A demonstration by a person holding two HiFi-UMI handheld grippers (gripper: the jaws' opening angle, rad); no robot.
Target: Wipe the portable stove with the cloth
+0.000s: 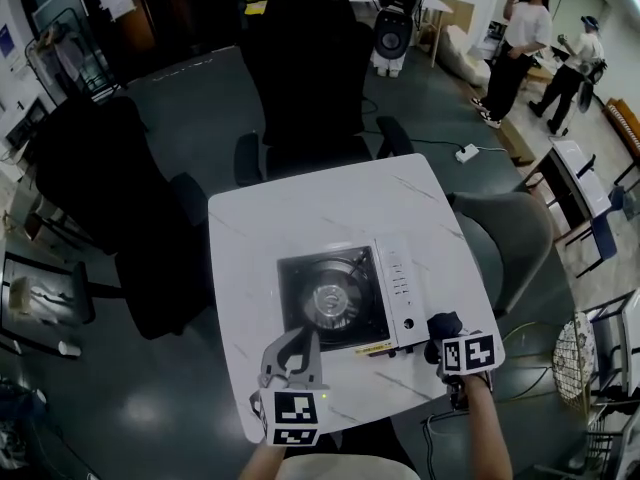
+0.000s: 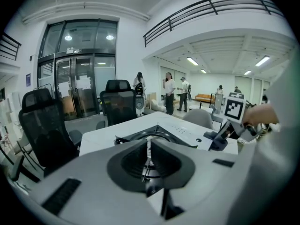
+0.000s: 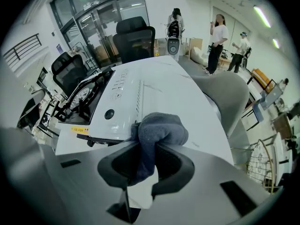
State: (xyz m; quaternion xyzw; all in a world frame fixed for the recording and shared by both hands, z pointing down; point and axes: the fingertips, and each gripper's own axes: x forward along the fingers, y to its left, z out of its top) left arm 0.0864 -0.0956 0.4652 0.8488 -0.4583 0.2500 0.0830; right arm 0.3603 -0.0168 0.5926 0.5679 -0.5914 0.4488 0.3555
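The portable stove [image 1: 400, 290] is white with a black burner well [image 1: 330, 303] and sits in the middle of the white table [image 1: 300, 213]. My right gripper [image 1: 446, 340] is at the stove's near right corner, shut on a dark grey-blue cloth [image 3: 160, 129]. The bunched cloth [image 1: 443, 325] presses against the stove's white front edge [image 3: 119, 100], right of the knob [image 3: 109, 113]. My left gripper [image 1: 291, 356] hovers just in front of the stove's near left side, jaws together and holding nothing. In the left gripper view the stove [image 2: 183, 133] lies straight ahead of that gripper [image 2: 149, 144].
Two black office chairs [image 1: 305, 68] [image 1: 100, 183] stand behind and left of the table, a grey chair [image 1: 512, 240] at its right. Three people [image 1: 522, 38] stand far back right. A power strip [image 1: 467, 153] lies on the floor.
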